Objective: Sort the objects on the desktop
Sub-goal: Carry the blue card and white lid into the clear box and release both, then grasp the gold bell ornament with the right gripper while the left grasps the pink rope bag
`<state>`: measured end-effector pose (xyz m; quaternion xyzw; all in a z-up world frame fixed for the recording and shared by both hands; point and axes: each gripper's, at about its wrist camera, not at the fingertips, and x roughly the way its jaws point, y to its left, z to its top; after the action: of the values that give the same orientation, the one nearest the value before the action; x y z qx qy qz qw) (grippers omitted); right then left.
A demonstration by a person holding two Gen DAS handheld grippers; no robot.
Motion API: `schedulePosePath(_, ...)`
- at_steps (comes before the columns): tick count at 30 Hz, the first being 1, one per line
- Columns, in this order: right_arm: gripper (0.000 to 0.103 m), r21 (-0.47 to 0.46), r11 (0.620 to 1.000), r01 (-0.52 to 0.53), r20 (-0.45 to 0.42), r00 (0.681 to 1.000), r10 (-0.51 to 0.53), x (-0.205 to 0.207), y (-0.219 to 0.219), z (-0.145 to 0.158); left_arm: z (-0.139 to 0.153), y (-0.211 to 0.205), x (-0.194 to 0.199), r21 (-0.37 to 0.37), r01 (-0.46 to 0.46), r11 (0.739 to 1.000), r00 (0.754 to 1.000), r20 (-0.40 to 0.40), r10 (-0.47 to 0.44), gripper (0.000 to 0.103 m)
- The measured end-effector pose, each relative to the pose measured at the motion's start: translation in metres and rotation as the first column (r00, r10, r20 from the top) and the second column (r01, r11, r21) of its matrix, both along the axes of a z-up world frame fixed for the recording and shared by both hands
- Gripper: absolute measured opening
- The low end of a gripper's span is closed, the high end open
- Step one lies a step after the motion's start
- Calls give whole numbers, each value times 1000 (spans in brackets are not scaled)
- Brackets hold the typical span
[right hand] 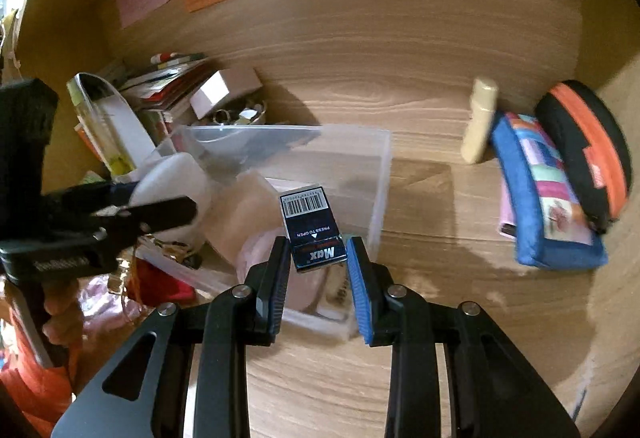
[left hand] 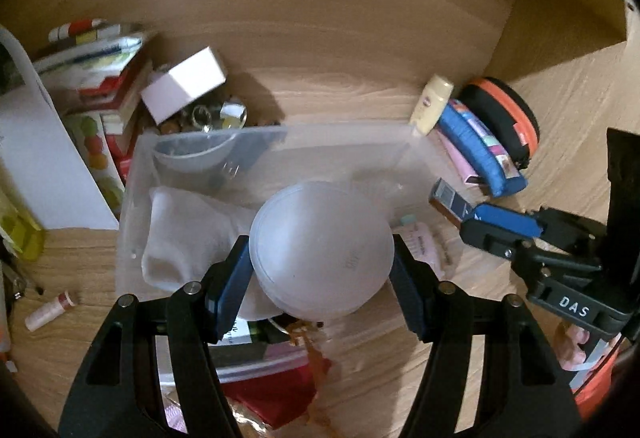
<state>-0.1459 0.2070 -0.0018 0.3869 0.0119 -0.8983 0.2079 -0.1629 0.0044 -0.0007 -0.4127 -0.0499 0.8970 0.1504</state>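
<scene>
Gripping a white dome-shaped lamp (left hand: 320, 250) between its pads, the left tool (left hand: 320, 278) holds it over the clear plastic bin (left hand: 136, 166) on the worktop (left hand: 340, 102), above a white sock (left hand: 188, 234) lying inside. The dome looks light, smooth and slippery, so its widest girth seems the safest hold.

From the right wrist, the right tool (right hand: 318, 262) pinches a small dark box marked Max (right hand: 314, 228) by its lower end, poised over the bin's near corner. It appears stiff and light; flat sides suit the pads.
</scene>
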Motion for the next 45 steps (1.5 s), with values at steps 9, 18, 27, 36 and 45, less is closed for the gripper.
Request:
schedulePosePath(9, 27, 53, 998, 15, 10, 1000, -15, -26, -18, -12, -11, -7, -6, 15, 8, 1000, 999, 50, -9, 66)
schedulePosePath(18, 36, 78, 997, 27, 9, 1000, -28, -19, -21, -8, -4, -7, -2, 45, 30, 999, 999, 43, -32, 79)
schedulePosePath(27, 64, 70, 998, 3, -94, 996, 4, 30, -25, 20, 28, -17, 22, 58, 8, 998, 999, -33, -6, 82)
schedulePosePath(36, 69, 73, 991, -108, -72, 991, 113, 61, -56, 11, 37, -41, 68, -53, -23, 998, 996, -91, 18, 98)
schedulePosePath(45, 69, 104, 971, -215, 9, 977, 215, 76, -92, -26, -8, -73, 97, -147, -51, 988, 998, 28, 56, 98)
